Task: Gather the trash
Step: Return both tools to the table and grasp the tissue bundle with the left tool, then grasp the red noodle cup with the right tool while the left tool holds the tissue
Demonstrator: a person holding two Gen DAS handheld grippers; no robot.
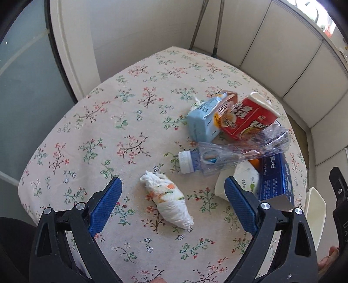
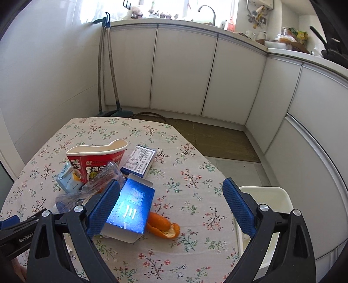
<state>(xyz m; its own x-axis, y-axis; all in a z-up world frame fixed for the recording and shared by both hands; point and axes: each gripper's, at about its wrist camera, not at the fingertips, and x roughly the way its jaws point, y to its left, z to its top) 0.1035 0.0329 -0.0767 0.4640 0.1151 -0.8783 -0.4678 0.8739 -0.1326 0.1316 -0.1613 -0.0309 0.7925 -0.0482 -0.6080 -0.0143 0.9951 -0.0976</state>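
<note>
Floral tablecloth, white cabinets — faucet, broom handles

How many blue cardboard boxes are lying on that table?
2: an open dark blue cardboard box by the orange peel, and a smaller one beside the red noodle cup. Others may be hidden.

I read "GenRobot" in white on the black gripper body at nine o'clock in my right wrist view. The red noodle cup carries Chinese characters, "香辣牛" among them, at ten o'clock. The dark blue box shows glared white marks, and the small box fine print; I cannot read either.
</note>
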